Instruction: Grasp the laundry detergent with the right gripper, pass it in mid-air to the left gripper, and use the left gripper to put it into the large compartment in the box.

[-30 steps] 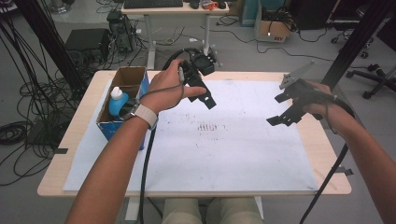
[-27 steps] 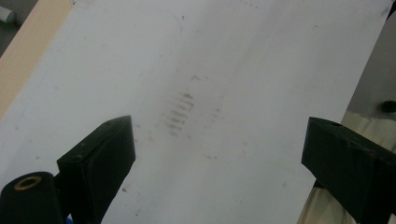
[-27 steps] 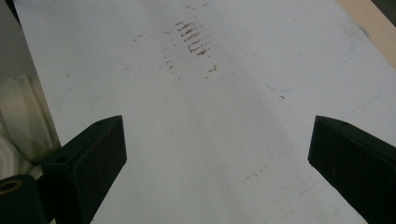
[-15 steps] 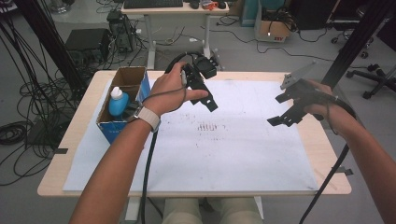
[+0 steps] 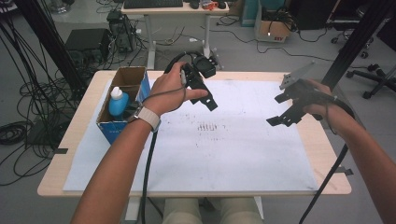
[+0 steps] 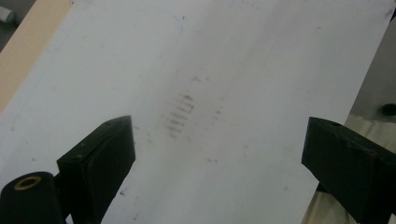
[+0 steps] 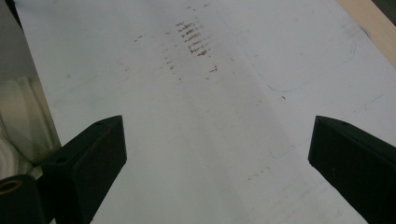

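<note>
Surface: wooden table (image 5: 88, 140) under a big white paper sheet (image 5: 224, 163); office floor with cables behind.
Sheet marks: patch of short dark smudge lines (image 5: 208, 126) near sheet centre, also in left gripper view (image 6: 180, 114) and right gripper view (image 7: 192, 39).
Left gripper (image 5: 205, 95): held above the sheet's far-left part, jaws wide apart, nothing between them, touching nothing. Its own view has the pads spread to both edges with bare sheet between.
Right gripper (image 5: 285, 114): held above the sheet's right part, well apart from the left one, jaws also spread wide, empty, not in contact with the sheet.
Left hand (image 5: 170, 91): wraps the gripper body, watch on the wrist.
Cardboard box (image 5: 123, 86): at table's left edge, just beside the left wrist; blue bottle with white cap (image 5: 117, 100) stands inside.
Cables: one trails from each gripper toward the person.
</note>
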